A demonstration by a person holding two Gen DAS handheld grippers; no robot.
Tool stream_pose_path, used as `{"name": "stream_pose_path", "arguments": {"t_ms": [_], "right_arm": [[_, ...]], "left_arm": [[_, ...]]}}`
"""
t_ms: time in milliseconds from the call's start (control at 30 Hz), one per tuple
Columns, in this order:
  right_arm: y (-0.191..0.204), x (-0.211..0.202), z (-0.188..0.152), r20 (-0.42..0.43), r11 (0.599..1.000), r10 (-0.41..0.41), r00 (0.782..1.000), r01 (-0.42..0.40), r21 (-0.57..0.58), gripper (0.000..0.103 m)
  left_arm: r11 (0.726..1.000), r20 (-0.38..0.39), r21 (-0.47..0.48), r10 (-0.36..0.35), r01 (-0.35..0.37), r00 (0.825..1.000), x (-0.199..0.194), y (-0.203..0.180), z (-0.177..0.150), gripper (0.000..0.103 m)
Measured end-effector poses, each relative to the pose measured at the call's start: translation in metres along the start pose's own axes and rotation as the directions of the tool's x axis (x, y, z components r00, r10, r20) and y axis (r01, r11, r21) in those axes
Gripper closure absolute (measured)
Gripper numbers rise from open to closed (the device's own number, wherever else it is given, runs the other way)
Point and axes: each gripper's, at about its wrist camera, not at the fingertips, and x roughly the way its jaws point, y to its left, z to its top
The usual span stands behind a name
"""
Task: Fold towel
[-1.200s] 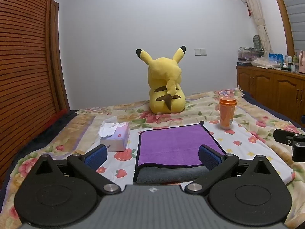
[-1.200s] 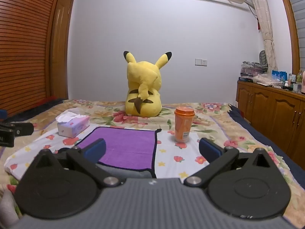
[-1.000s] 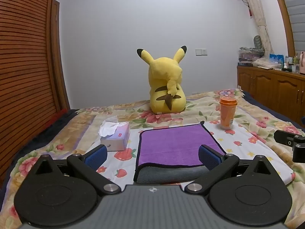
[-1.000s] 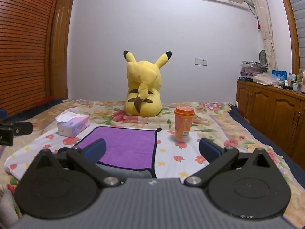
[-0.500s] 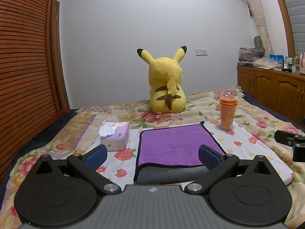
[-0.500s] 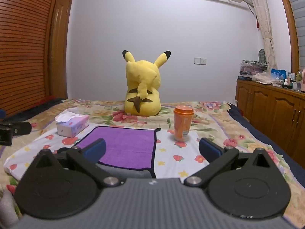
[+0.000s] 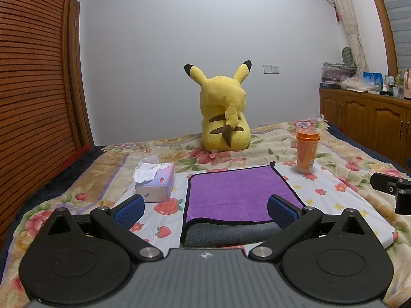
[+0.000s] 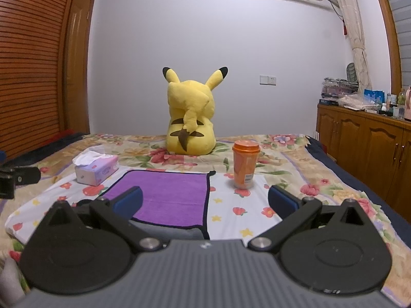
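A purple towel (image 7: 236, 192) with a black hem and grey underside lies flat on the floral bedsheet (image 7: 334, 195), its near edge turned up to show grey. It also shows in the right wrist view (image 8: 169, 195). My left gripper (image 7: 205, 209) is open and empty, held above the bed just short of the towel's near edge. My right gripper (image 8: 205, 201) is open and empty, a little to the right of the towel's near right corner. Each gripper shows at the edge of the other's view.
A tissue box (image 7: 155, 181) stands left of the towel. An orange cup (image 7: 307, 151) stands at its far right corner. A yellow Pikachu plush (image 7: 223, 118) sits behind. Wooden cabinets (image 7: 372, 120) line the right wall, a slatted wooden wall (image 7: 33, 102) the left.
Both grippers stay open and nearly still. The right wrist view has drifted slightly; the towel has not moved.
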Motion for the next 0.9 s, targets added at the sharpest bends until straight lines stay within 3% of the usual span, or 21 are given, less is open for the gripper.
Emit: {"name": "stream_pose_path", "arguments": {"t_ms": [900], "right_arm": [[0.0031,0.0008,-0.0004,0.000,1.000,0.001,1.000,-0.001,0.000,0.000]], "left_arm": [[1.000,0.001,-0.001,0.000,0.000,1.000,-0.0016,0.0011,-0.0018,0.000]]}}
